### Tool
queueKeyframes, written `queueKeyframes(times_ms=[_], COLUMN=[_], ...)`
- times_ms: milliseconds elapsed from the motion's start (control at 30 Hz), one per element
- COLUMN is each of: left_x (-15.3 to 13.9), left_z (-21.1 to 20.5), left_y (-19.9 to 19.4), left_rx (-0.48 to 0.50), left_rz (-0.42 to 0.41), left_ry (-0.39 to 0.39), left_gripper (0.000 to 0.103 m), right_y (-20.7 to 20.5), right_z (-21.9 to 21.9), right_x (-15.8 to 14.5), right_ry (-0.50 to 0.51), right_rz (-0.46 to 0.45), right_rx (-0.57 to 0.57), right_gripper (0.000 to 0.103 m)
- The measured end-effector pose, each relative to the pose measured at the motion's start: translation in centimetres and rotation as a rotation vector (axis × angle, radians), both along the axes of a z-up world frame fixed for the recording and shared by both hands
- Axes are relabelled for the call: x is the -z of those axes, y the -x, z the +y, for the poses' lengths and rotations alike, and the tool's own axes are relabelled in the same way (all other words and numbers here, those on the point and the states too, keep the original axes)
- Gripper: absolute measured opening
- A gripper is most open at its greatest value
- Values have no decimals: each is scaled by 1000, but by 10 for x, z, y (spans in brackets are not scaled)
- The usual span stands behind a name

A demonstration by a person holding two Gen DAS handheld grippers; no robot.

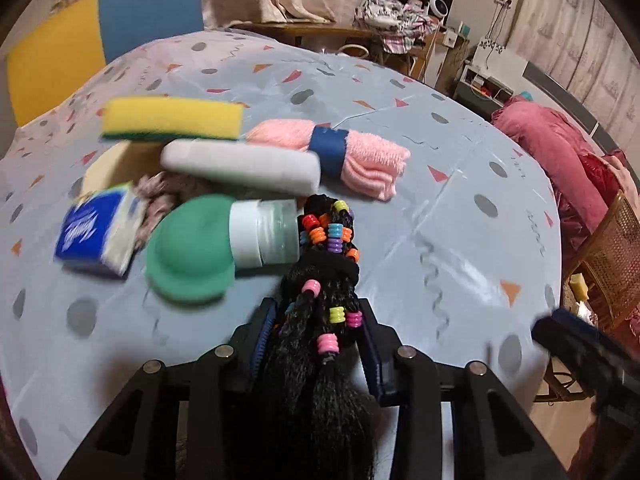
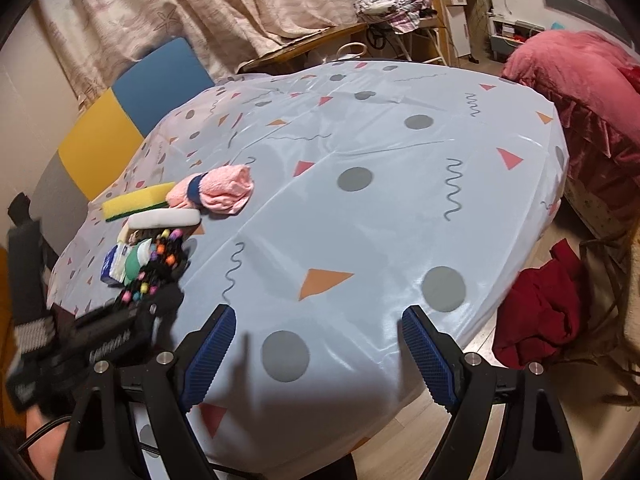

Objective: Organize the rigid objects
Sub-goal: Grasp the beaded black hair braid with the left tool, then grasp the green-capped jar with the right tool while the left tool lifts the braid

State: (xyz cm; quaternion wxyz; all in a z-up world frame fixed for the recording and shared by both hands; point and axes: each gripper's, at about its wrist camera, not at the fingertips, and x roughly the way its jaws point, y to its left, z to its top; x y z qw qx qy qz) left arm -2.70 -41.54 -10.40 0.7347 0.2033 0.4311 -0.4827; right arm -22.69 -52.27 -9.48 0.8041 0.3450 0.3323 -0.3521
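My left gripper (image 1: pixel 318 320) is shut on a black braided hairpiece with coloured beads (image 1: pixel 324 276), held just over the table next to a pile. The pile holds a clear jar with a white lid (image 1: pixel 264 238), a green round sponge (image 1: pixel 190 252), a white bar (image 1: pixel 240 164), a yellow sponge (image 1: pixel 172 118), a blue tissue pack (image 1: pixel 94 232) and a rolled pink towel with a blue band (image 1: pixel 352 152). My right gripper (image 2: pixel 316 344) is open and empty over the near table edge. The left gripper with the hairpiece (image 2: pixel 160 268) shows at the left of the right wrist view.
The table carries a light blue patterned cloth (image 2: pixel 360 220). A yellow and blue chair (image 1: pixel 100 40) stands behind it. A pink bedspread (image 2: pixel 580 92) and a red cloth (image 2: pixel 540 304) lie to the right. A cluttered desk (image 1: pixel 392 20) stands at the back.
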Motion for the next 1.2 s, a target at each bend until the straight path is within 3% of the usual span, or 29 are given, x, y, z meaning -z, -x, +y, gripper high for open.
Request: queueKeyframes(times_ms=[167,433,633,833,1000,1200], left_x=[0,-1,-2,-1,-1,1], left_z=[41,84,114,133,147,155], left_y=[10,1,-6,-10,-13,-13], left_rx=[-13,-95,-160,-191,-211,-210], left_rz=[-35,-2,23,24,32,31], left_ry=[24,60,75,82,92,111], left_gripper=[39,39,39,38,38,38], right_y=[-12,-43,-85,-138,-187,-223], right_z=[10,28,43,53,52,46], right_x=[-1,-4,-11,-19,-7,16], right_ry=[2,7,34,94,149,117], right_rz=[-2,-14,-4,-7,39,84], right_rx=[-42,-148,-263,-345,-429,-466], right_gripper=[86,86,86,93,94,94])
